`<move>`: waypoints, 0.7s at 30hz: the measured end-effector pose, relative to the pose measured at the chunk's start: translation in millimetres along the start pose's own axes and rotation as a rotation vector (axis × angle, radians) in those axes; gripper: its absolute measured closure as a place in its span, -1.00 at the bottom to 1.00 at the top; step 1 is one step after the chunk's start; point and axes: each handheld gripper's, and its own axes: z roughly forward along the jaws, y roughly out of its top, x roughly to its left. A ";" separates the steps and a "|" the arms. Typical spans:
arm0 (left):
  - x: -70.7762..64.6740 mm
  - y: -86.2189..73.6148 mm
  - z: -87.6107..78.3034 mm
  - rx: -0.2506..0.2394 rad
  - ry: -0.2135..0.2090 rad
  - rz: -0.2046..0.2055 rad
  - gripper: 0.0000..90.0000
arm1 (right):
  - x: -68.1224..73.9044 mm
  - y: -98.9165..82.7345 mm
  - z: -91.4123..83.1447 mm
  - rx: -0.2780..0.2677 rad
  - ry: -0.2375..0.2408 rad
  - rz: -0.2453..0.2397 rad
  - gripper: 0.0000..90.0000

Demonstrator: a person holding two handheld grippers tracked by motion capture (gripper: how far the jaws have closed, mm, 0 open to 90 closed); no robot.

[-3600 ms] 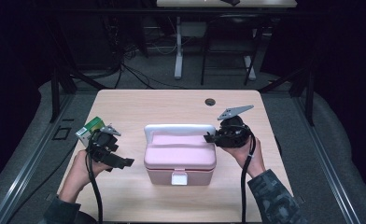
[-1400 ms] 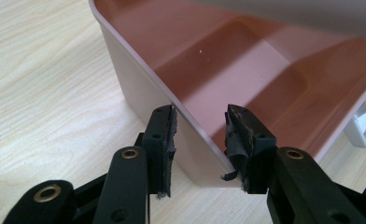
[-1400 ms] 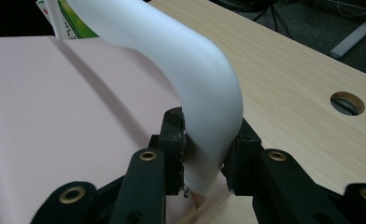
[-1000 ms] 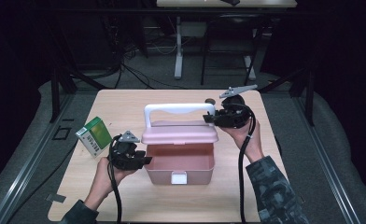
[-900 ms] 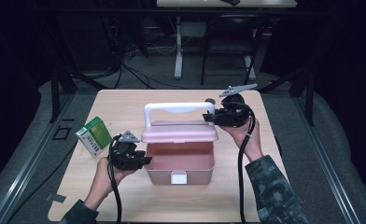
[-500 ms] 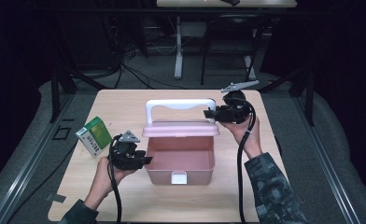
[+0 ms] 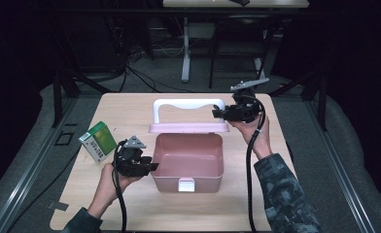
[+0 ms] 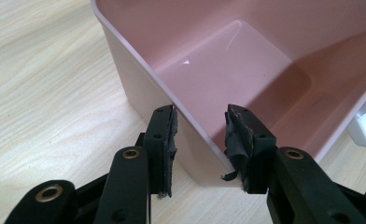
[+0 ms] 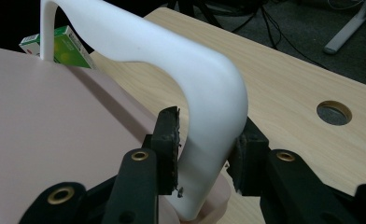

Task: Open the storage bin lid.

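A pink box (image 7: 188,158) stands open in the middle of the table, and its inside (image 8: 228,79) holds nothing. Its lid (image 7: 188,127) stands on edge behind it, with the white handle (image 7: 188,103) on top. My left gripper (image 7: 152,165) is at the box's left front corner. Its jaws straddle the wall there (image 8: 200,135), one pad outside and one inside, pressing on it. My right gripper (image 7: 217,112) is shut on the right end of the handle (image 9: 172,56), with the white bar between its pads (image 9: 204,149) just above the lid (image 9: 55,130).
A green and white carton (image 7: 97,141) lies on the table left of the box and peeks past the lid (image 9: 64,44). A white latch (image 7: 186,184) sits on the box's front wall. A round hole (image 9: 334,112) is in the tabletop near the far edge.
The lid has swung up and back from half open to standing behind the box. My right gripper went with the handle; the left one stayed at the box's corner.
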 end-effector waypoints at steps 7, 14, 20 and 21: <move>0.0 0.4 -1.3 0.001 0.002 0.010 0.37 | -5.1 5.6 2.8 0.024 0.023 0.019 0.48; -0.1 0.9 -1.8 0.008 0.001 0.016 0.37 | -8.5 11.0 5.6 0.048 0.016 0.042 0.46; 0.5 1.8 -3.9 0.003 -0.006 0.025 0.36 | -10.9 13.8 8.2 0.055 0.021 0.055 0.46; 0.3 1.8 -4.0 0.004 -0.010 0.025 0.34 | -11.1 14.1 8.5 0.057 0.024 0.060 0.46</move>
